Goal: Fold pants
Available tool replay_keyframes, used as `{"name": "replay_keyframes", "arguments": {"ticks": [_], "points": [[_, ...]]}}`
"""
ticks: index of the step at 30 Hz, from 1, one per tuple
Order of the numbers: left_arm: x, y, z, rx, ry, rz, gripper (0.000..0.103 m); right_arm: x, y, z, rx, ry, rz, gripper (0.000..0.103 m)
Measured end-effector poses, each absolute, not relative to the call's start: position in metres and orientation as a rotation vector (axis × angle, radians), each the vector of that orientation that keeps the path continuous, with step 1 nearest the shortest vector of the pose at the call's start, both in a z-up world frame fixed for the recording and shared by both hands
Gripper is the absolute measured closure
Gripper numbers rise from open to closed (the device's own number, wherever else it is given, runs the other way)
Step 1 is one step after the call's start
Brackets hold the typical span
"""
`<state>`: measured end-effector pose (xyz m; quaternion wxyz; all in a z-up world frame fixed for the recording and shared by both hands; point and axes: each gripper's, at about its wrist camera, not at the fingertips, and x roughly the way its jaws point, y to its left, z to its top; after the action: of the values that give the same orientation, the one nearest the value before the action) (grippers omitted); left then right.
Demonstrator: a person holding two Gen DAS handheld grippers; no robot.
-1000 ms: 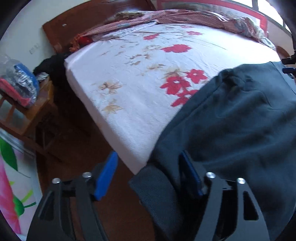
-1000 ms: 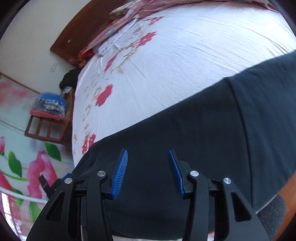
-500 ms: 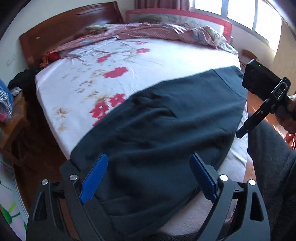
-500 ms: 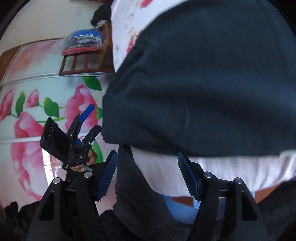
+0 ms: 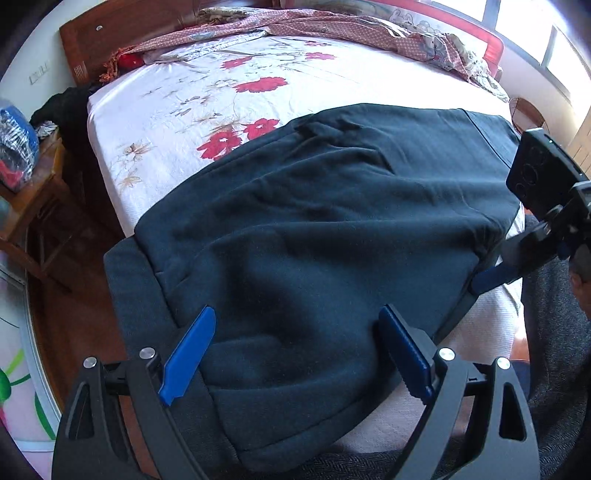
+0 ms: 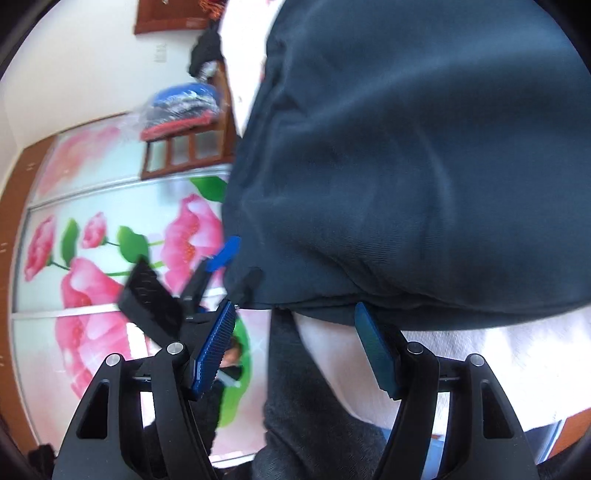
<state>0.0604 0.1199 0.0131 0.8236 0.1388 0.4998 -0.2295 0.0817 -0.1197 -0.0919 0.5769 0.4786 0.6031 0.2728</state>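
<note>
Dark navy pants [image 5: 325,229] lie spread across the near edge of a bed with a white sheet printed with red flowers [image 5: 207,96]. A grey waistband [image 5: 136,295] hangs over the left corner. My left gripper [image 5: 295,350] is open and empty just above the near hem. My right gripper [image 6: 291,343] is open and empty at the bed's edge below the pants [image 6: 424,166]. It also shows in the left wrist view [image 5: 532,236] at the right end of the pants. The left gripper also shows in the right wrist view [image 6: 177,291].
A wooden headboard [image 5: 110,40] and a bunched pink blanket [image 5: 332,26] lie at the far end. A wooden side table [image 5: 33,206] with bagged clothes [image 5: 14,155] stands left. A flowered wardrobe door [image 6: 92,240] is beyond. The person's grey-clad legs [image 6: 314,424] press against the bed.
Both grippers have drawn back from the pants and stand open. The left view has risen to look over the whole garment. The right gripper has swung down to the bed's edge.
</note>
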Motion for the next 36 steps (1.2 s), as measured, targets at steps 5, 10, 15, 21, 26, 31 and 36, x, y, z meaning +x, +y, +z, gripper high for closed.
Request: {"name": "replay_keyframes", "arguments": {"ticks": [5, 10, 15, 21, 26, 31, 36], "points": [[0.067, 0.128, 0.020, 0.313, 1.057, -0.465, 0.013, 0.093, -0.108, -0.090, 1.081, 1.434, 0.617, 0.036], [0.076, 0.137, 0.037, 0.272, 1.033, -0.421, 0.013, 0.091, -0.083, -0.079, 1.046, 1.413, 0.741, 0.073], [0.072, 0.114, 0.042, 0.256, 0.988, -0.519, 0.010, 0.087, -0.068, -0.081, 0.988, 1.440, 0.772, 0.090], [0.069, 0.106, -0.009, 0.391, 1.084, -0.565, 0.010, 0.076, -0.115, -0.059, 0.874, 1.443, 0.713, 0.090], [0.064, 0.109, -0.009, 0.460, 1.106, -0.599, 0.010, 0.073, -0.240, -0.025, 0.984, 1.210, 0.509, 0.060], [0.068, 0.101, 0.000, 0.538, 1.125, -0.535, 0.010, 0.049, -0.367, -0.001, 1.046, 0.995, 0.169, 0.051], [0.063, 0.069, 0.054, 0.394, 0.932, -0.541, 0.011, -0.002, -0.475, -0.005, 1.140, 0.795, -0.137, 0.051]]}}
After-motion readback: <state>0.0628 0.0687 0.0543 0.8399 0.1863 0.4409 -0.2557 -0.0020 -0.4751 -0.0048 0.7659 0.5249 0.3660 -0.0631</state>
